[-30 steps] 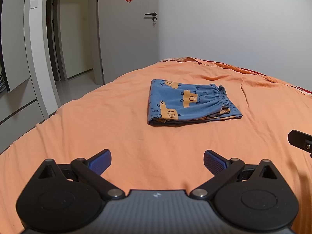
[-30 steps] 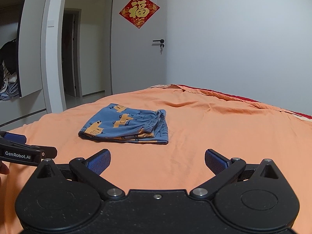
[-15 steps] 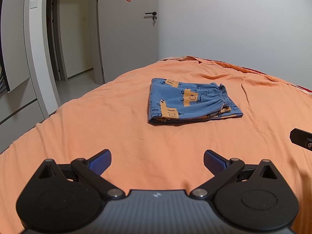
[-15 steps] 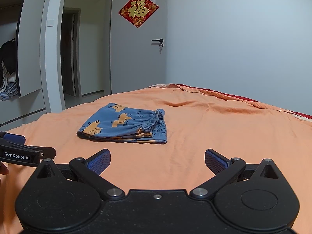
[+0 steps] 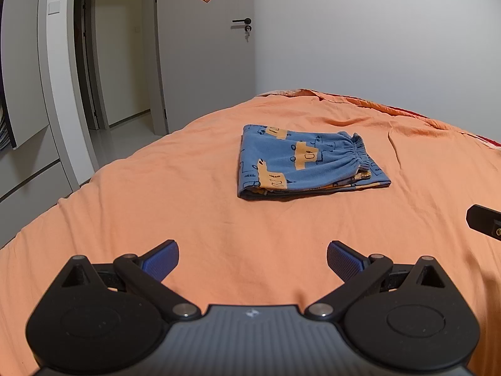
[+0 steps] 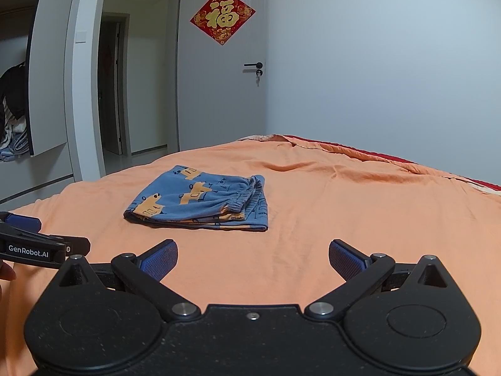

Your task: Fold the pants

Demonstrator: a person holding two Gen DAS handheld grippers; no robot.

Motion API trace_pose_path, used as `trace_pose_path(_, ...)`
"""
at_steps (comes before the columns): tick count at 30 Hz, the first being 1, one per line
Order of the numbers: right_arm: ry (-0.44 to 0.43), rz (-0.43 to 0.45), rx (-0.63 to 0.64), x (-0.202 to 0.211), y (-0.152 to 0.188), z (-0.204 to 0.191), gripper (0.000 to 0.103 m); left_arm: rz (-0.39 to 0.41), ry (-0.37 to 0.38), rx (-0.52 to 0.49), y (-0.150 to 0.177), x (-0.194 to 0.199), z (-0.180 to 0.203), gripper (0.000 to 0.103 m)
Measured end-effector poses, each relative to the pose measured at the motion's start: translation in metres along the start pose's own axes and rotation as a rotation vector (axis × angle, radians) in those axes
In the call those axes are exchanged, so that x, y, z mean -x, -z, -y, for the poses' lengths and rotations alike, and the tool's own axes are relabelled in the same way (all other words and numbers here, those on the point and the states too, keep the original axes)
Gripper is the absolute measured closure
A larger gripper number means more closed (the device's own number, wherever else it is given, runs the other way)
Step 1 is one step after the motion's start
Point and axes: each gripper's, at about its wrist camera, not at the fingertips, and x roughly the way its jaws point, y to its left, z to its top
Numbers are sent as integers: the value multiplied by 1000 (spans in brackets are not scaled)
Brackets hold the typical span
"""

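Pants (image 5: 300,163) are lying folded into a compact multi-layer rectangle on the orange bed (image 5: 188,213), roughly mid-bed, well apart from both tools. Blue fabric with orange print, gathered elastic waistband (image 5: 357,153) sitting on the right side of the stack in the left wrist view, folded edge facing the cameras.

Left tool (image 5: 253,258) is hanging over bare sheet with its jaws spread wide, gripping nothing. Right tool (image 6: 253,258) is likewise spread wide and empty, hovering near the bed's close edge. In the right wrist view the left tool is showing at frame left, with a bit of a hand (image 6: 6,277) behind it.

Judging from the layers, the fold is looking done or nearly so; both tools are standing clear of the cloth.

Handling guess: light, soft, floppy knit, no stiffness, so layers will be sliding and sagging if lifted from one point. Not fragile, not slippery against the sheet. If another fold or a tidy is needed, best hold is looking like the thick waistband end or the two near corners (image 6: 131,216), pinching through all layers at once, one tool per corner. A single-layer pinch risks peeling the stack open.

Door (image 6: 219,109) and red wall decoration (image 6: 223,17) are in the background, irrelevant.
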Motion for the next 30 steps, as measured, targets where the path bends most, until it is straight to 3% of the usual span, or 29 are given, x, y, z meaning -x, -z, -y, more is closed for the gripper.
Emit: trace_pose_path(30,-18,-13,9,-1,4,1,1,-22,-34,-8,0,-1,-1,0)
